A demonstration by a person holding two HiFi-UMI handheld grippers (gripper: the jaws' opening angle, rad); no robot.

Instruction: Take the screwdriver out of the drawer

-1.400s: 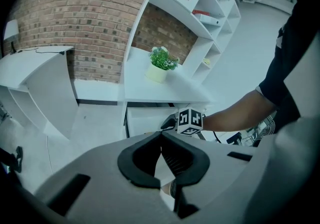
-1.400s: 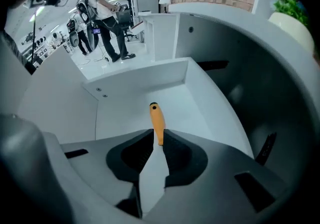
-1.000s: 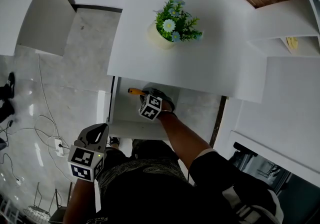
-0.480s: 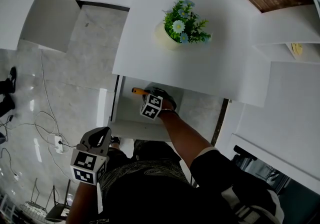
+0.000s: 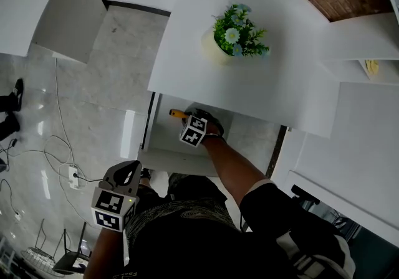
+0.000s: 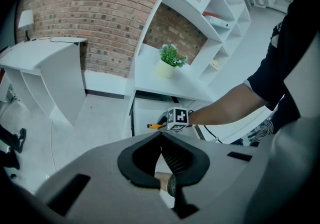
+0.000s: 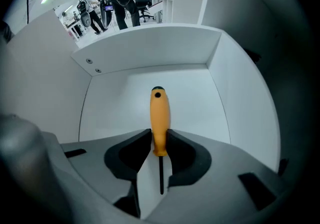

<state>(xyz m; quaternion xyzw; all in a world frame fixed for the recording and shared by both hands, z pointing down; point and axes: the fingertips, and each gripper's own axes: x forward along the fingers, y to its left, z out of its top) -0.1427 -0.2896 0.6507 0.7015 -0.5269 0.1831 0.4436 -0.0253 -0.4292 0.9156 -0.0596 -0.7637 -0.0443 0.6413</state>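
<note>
The screwdriver [image 7: 159, 117] has an orange handle and a thin dark shaft. It is inside the open white drawer [image 5: 173, 160], its handle pointing toward the drawer's back wall. My right gripper [image 7: 159, 137] reaches into the drawer and is shut on the lower end of the handle. The head view shows the orange handle [image 5: 177, 113] poking out to the left of the right gripper [image 5: 191, 118]. From the left gripper view the screwdriver [image 6: 155, 126] shows as a small orange tip. My left gripper [image 5: 128, 168] hangs low beside the person's body, jaws shut on nothing.
A potted plant [image 5: 237, 30] stands on the white desk top [image 5: 187, 53] above the drawer. White shelves [image 5: 368, 53] rise at the right. Cables and a power strip [image 5: 74, 178] lie on the grey floor at the left, beside a white counter [image 5: 43, 4].
The head view has shifted slightly. My right gripper stays in the drawer on the screwdriver, and the left gripper has barely moved.
</note>
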